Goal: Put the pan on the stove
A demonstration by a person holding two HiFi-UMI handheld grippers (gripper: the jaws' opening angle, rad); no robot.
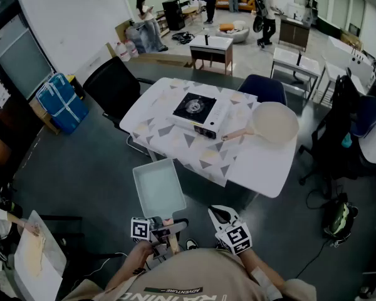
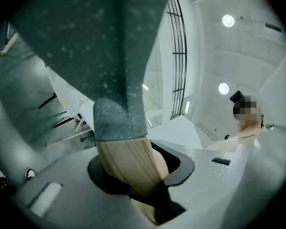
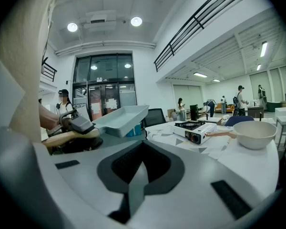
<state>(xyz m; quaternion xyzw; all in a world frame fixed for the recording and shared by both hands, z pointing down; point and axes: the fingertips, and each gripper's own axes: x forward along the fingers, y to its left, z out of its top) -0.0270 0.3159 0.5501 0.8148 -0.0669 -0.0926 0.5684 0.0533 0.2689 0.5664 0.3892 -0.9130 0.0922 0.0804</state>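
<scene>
The left gripper clamps the wooden handle of the square pan at lower centre, well short of the stove at mid-frame; the right gripper is closed on nothing; the pan looks stiff, light and front-heavy, so a hold near its body seems steadiest.
</scene>
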